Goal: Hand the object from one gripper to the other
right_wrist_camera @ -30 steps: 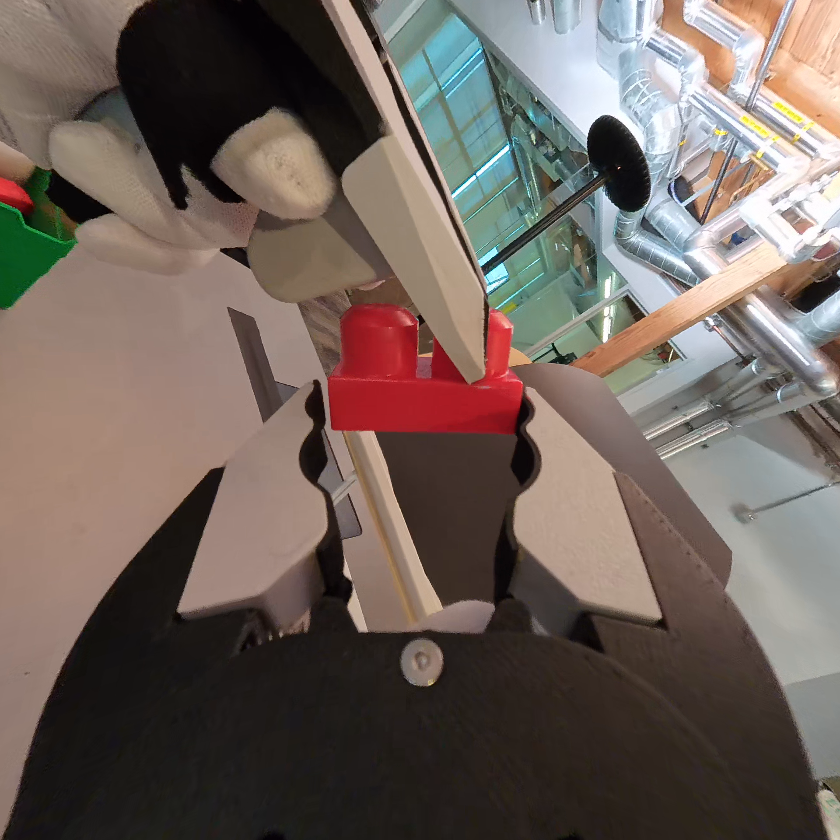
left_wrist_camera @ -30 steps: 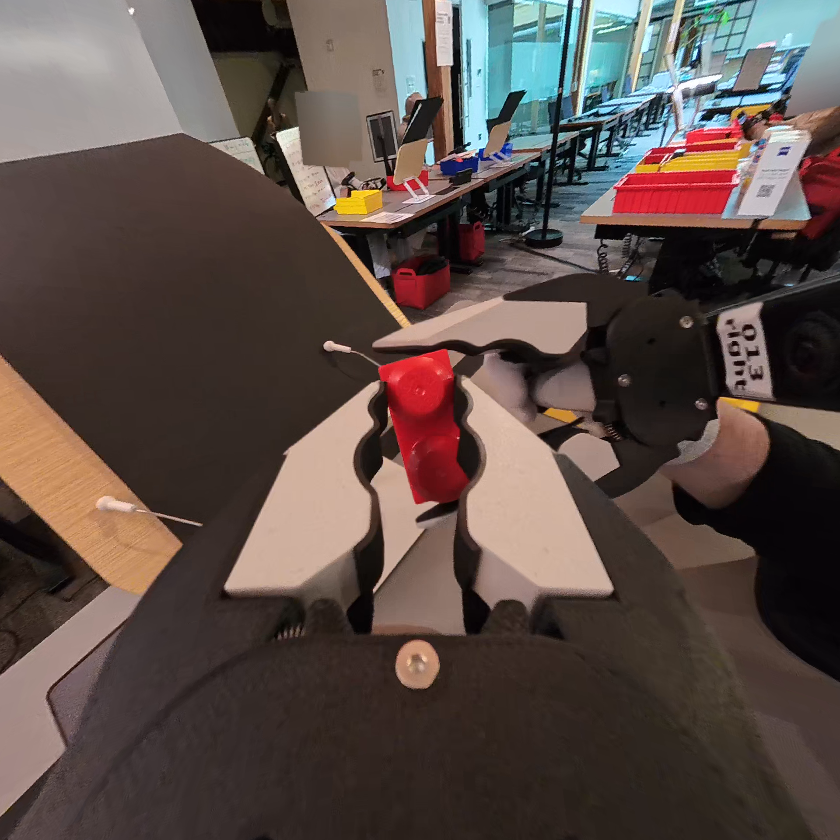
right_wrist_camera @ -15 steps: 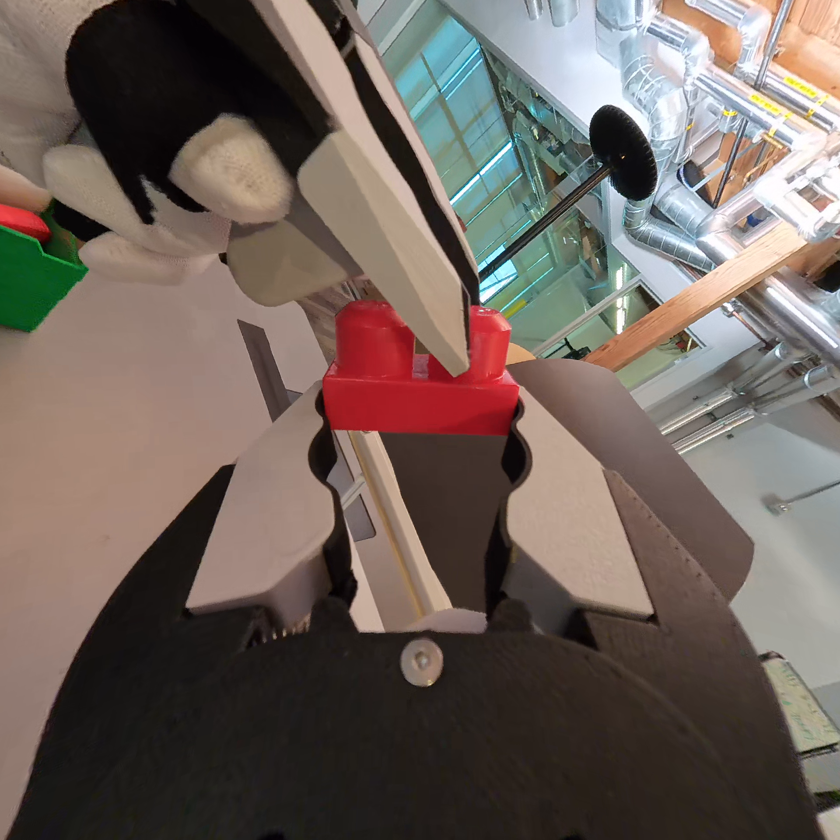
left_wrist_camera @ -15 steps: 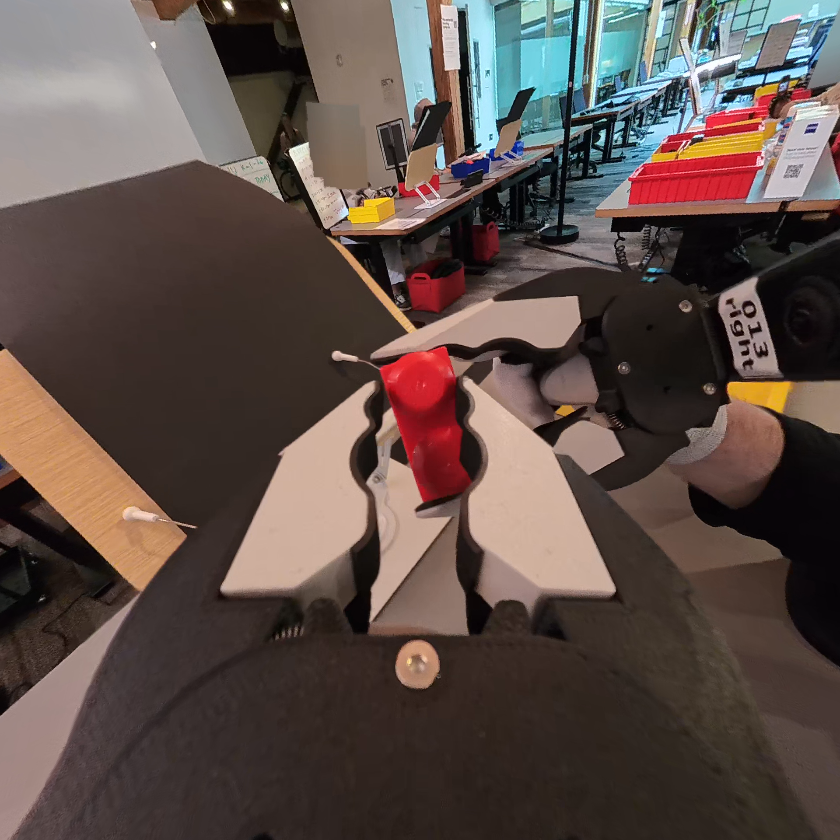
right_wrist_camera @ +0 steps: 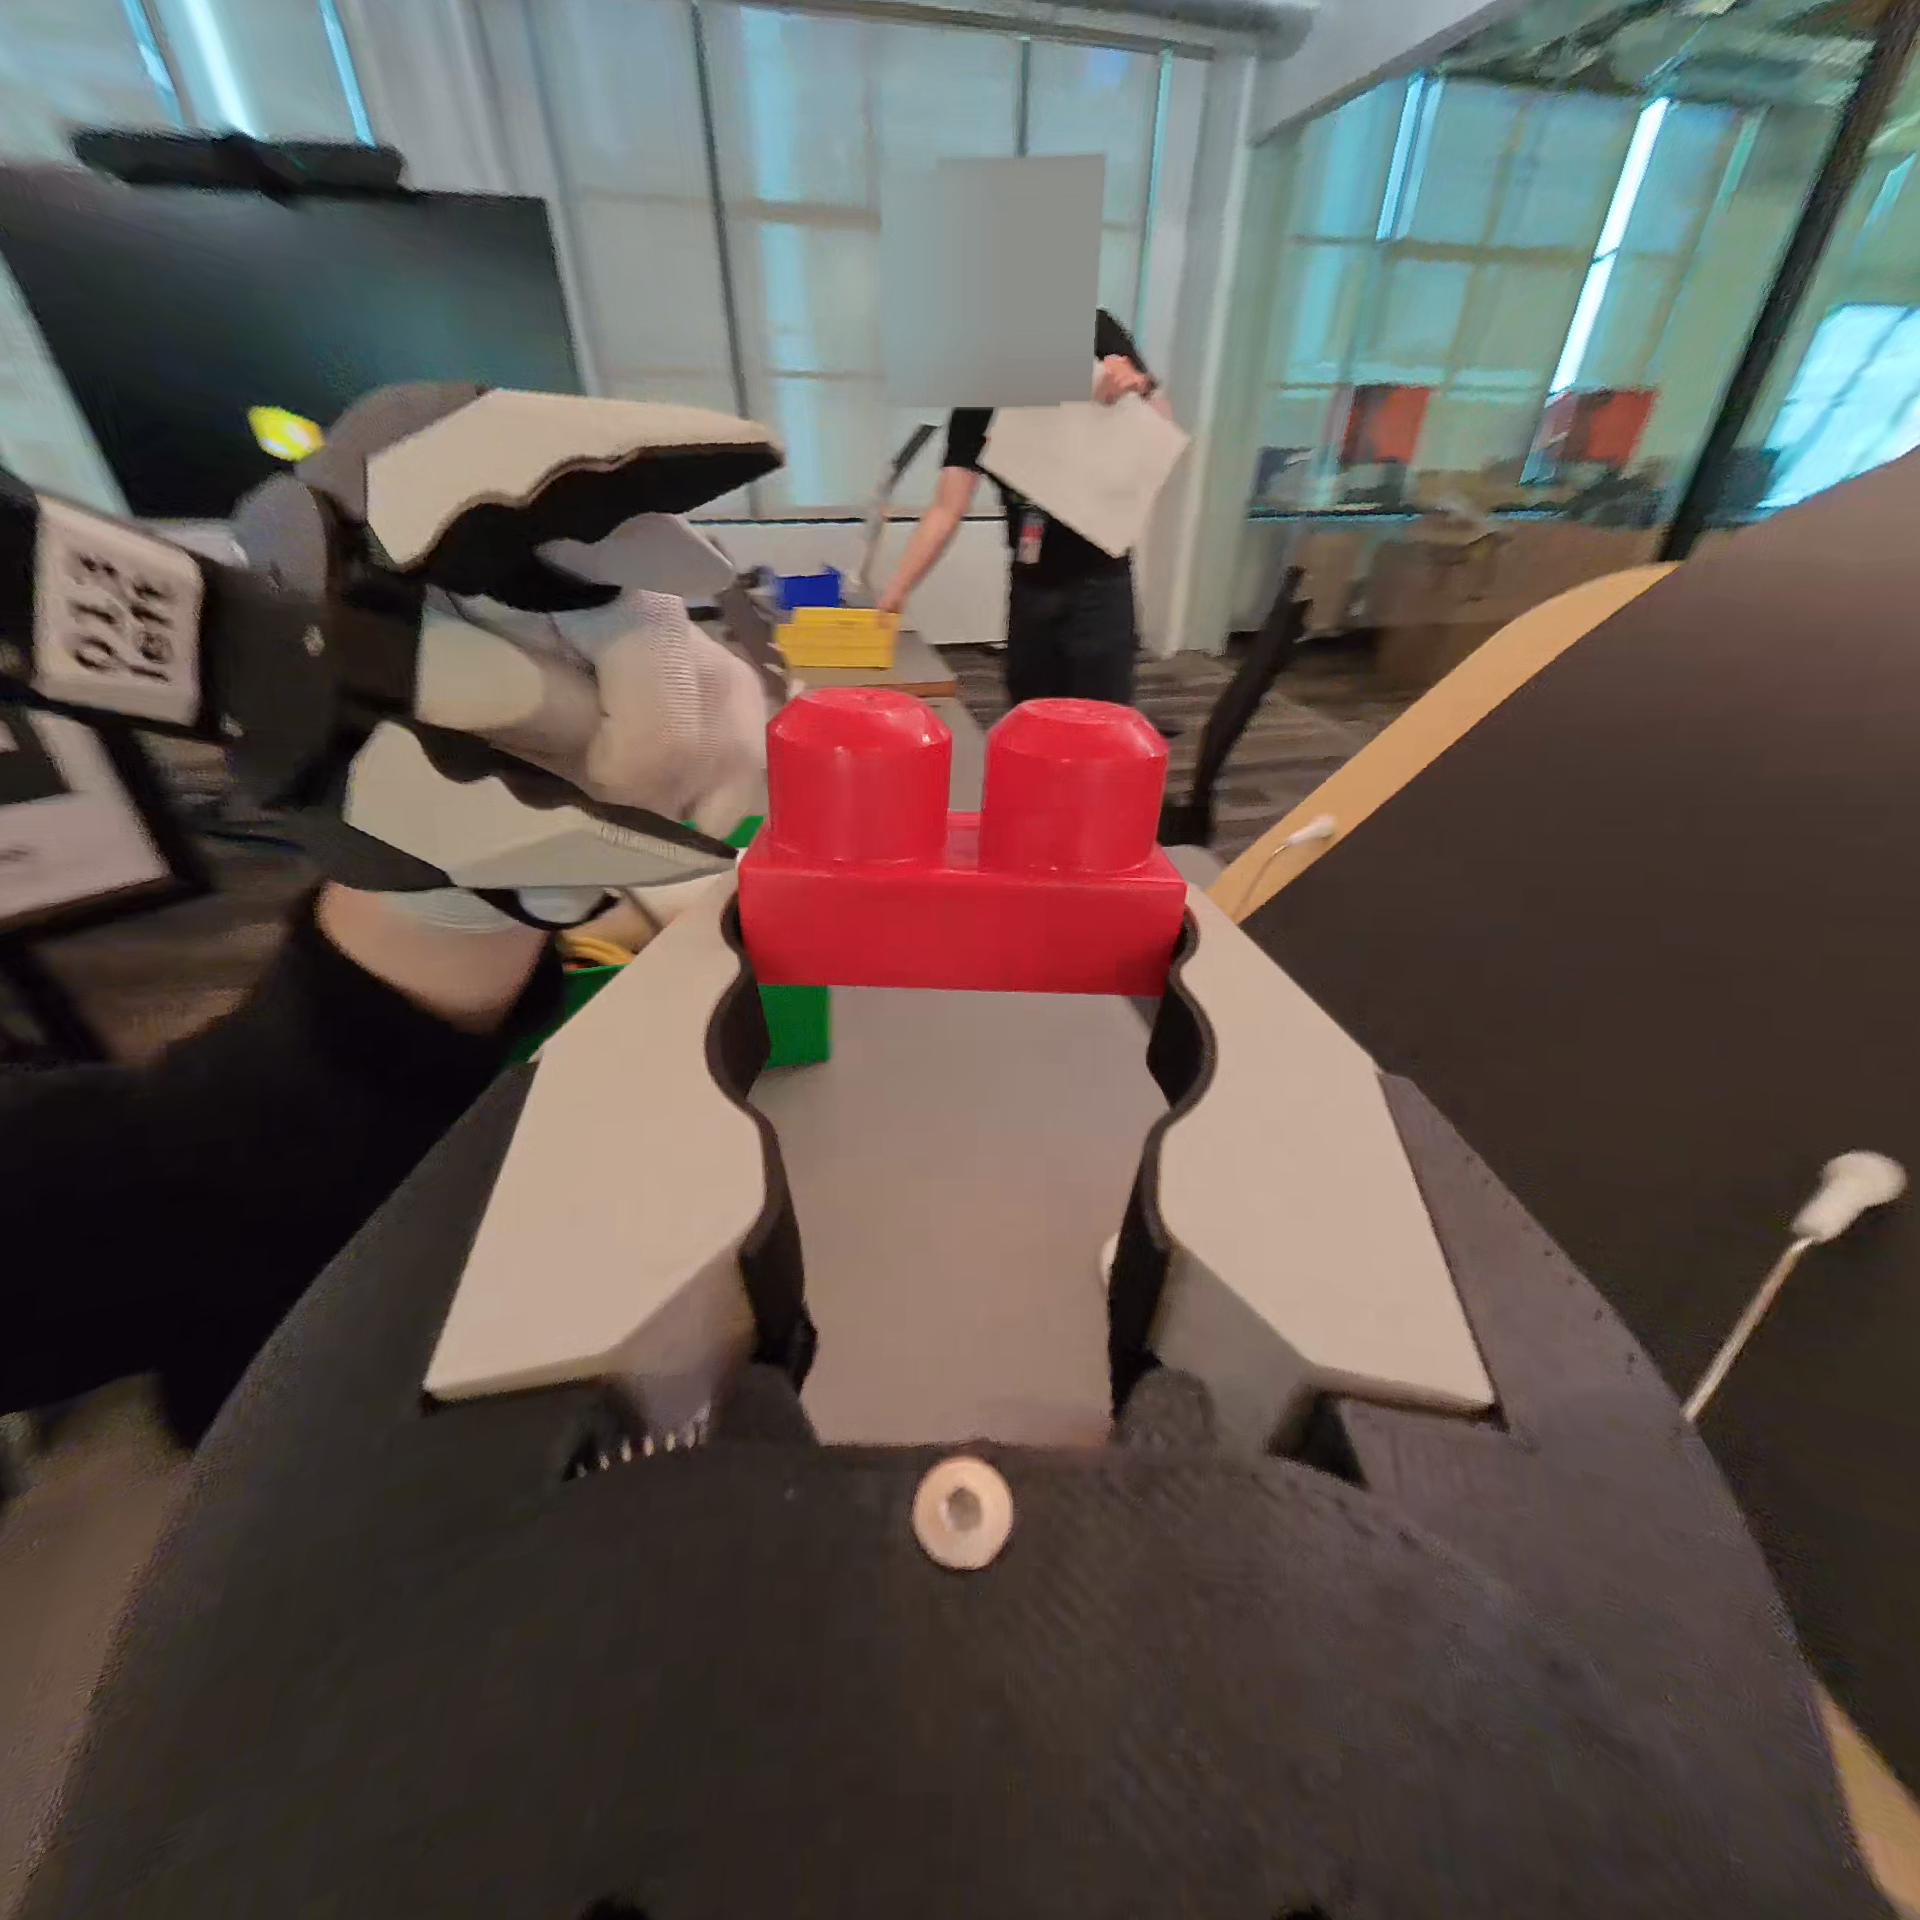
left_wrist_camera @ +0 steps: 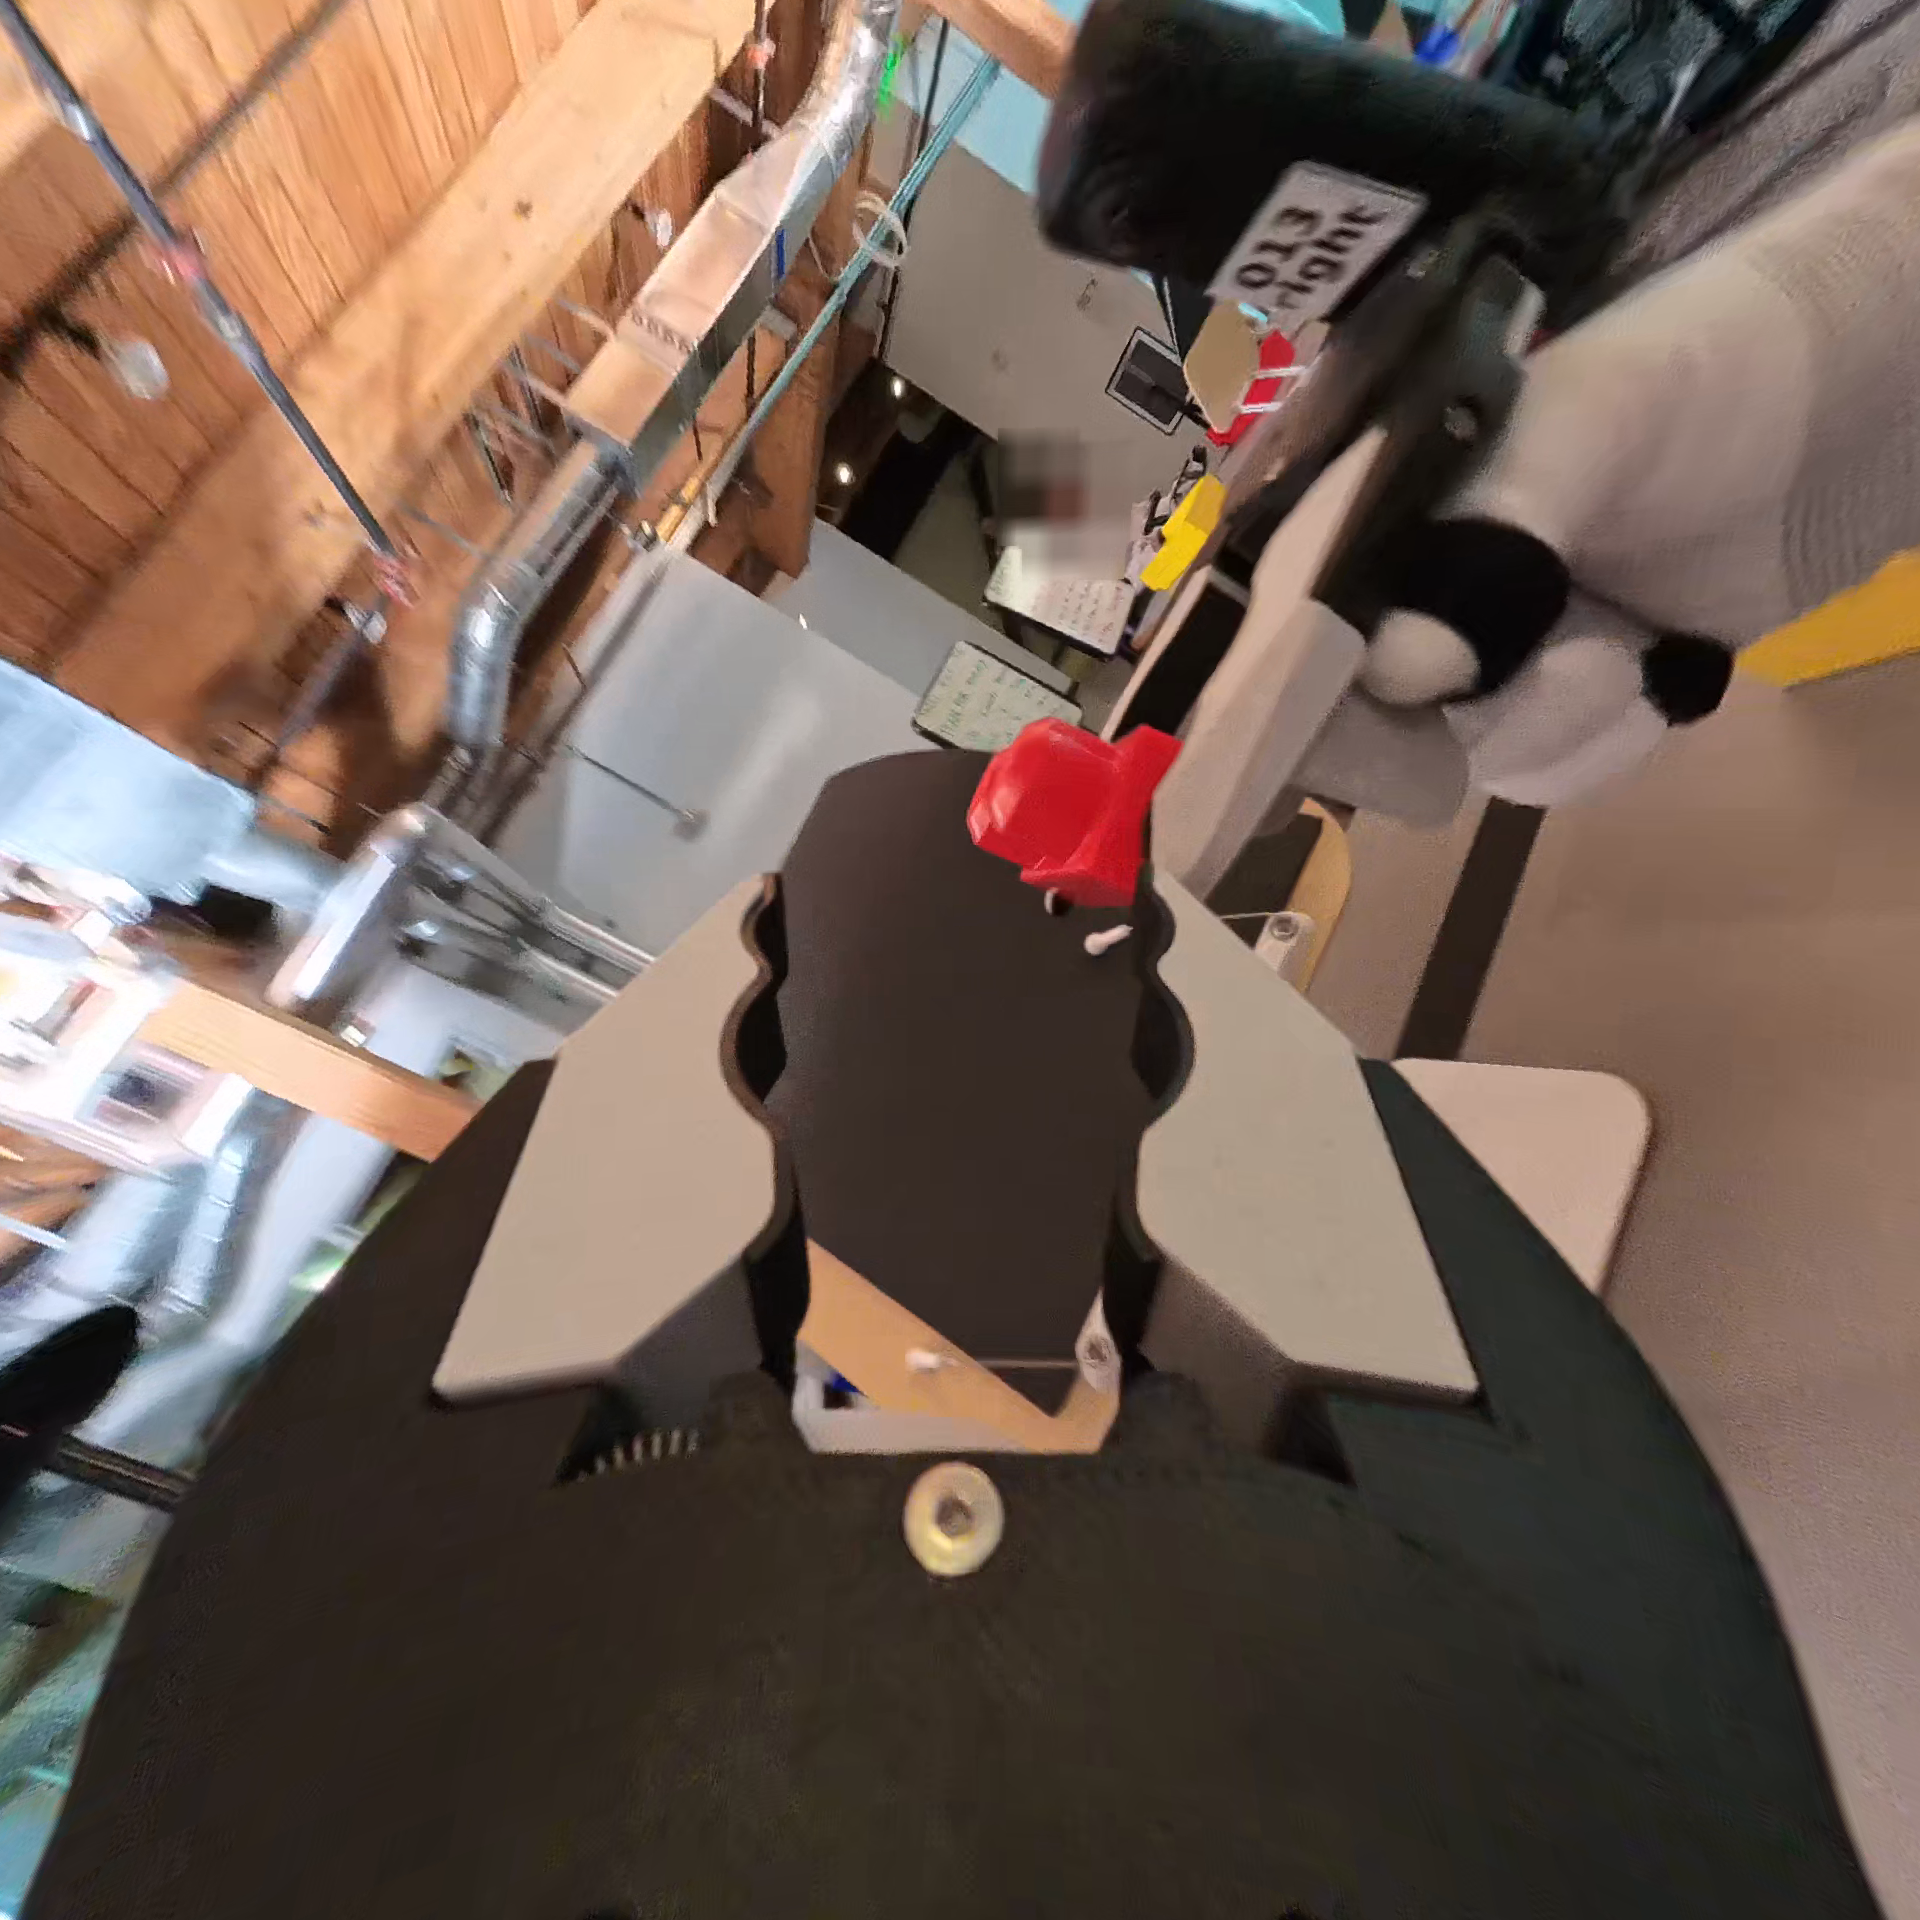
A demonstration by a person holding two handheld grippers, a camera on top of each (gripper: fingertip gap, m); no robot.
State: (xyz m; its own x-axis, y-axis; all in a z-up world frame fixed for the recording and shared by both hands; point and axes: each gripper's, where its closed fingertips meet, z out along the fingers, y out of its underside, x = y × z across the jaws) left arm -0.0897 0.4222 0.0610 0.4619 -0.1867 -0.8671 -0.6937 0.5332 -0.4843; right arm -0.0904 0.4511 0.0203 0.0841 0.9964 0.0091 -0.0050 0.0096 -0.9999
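A red two-stud brick [right_wrist_camera: 961,904] is clamped between the tips of my right gripper [right_wrist_camera: 961,940], studs pointing away from the camera. My left gripper [left_wrist_camera: 961,904] is open and empty. In the left wrist view the brick [left_wrist_camera: 1070,821] is beyond my right fingertip and apart from it, held by the other gripper's grey finger [left_wrist_camera: 1262,717]. In the right wrist view the left gripper [right_wrist_camera: 748,655] is to the left of the brick with its jaws wide apart, its lower finger [right_wrist_camera: 582,842] close to the brick's left end. Gloved hands hold both grippers.
A black curved board [right_wrist_camera: 1610,831] with white-tipped pins [right_wrist_camera: 1860,1184] stands on the right. A green bin [right_wrist_camera: 795,1023] sits on the grey table [right_wrist_camera: 956,1195] behind the brick. A person [right_wrist_camera: 1070,623] stands farther back by a yellow bin [right_wrist_camera: 836,634].
My left gripper has opened, let go of the brick and drawn away from it. My right gripper keeps the brick and has swung round to a level view.
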